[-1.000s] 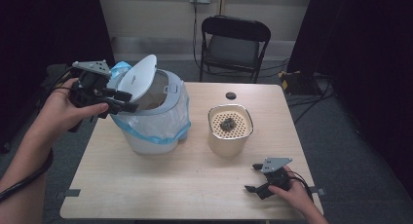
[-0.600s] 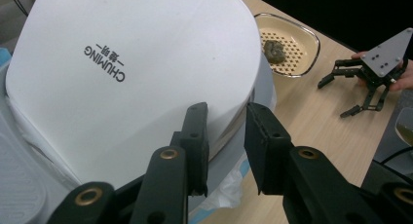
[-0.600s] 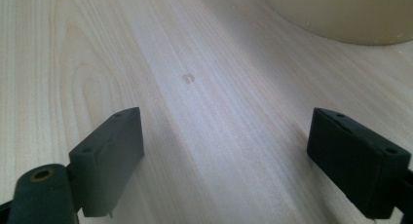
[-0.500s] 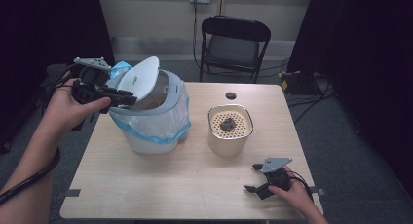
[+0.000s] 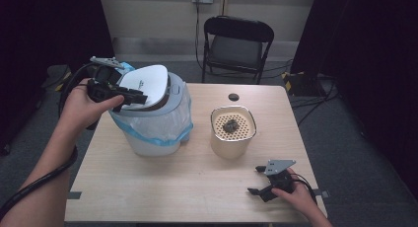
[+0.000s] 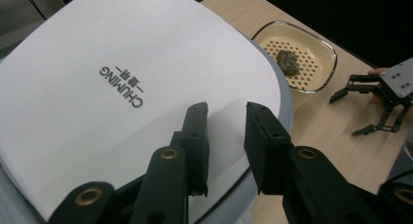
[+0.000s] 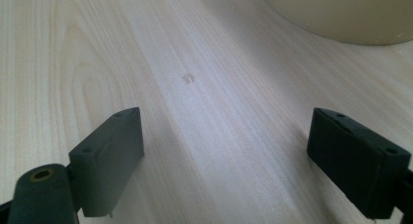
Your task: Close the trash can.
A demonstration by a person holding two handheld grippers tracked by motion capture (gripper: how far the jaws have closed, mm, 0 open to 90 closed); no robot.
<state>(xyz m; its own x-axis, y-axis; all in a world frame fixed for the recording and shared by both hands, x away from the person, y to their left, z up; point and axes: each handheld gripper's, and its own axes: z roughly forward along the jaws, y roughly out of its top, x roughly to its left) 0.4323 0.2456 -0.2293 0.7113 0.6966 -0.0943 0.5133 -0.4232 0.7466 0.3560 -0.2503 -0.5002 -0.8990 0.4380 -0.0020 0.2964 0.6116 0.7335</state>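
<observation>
We note a pale wooden table (image 5: 197, 187) on a grey floor, with a black folding chair (image 5: 237, 42) beyond its far edge, a light wall with a socket behind that, and dark curtains to left and right. A small dark disc (image 5: 233, 96) lies near the far edge of the table.

On the left half of the table stands a white bin (image 5: 153, 123) lined with a clear bag that has a blue rim. Its white lid (image 5: 145, 86), printed with a dark logo, is hinged at the far right and tilted, its free edge raised toward the left. The lid's broad face looks up and to the left; its long axis runs from the near left to the far right.

The left gripper (image 5: 129, 95) sits at that free edge. In the left gripper view its jaws are drawn nearly together, with a narrow gap between them, and the lid's edge passes under the fingertips (image 6: 197, 131); we cannot tell whether the pads press on it. The jaws have just been closing.

To the right of the bin stands a cream pot (image 5: 232, 131) with a perforated insert holding a dark lump.

The right gripper (image 5: 259, 180) rests on the table at the near right, its jaws wide apart over bare wood, holding nothing.
</observation>
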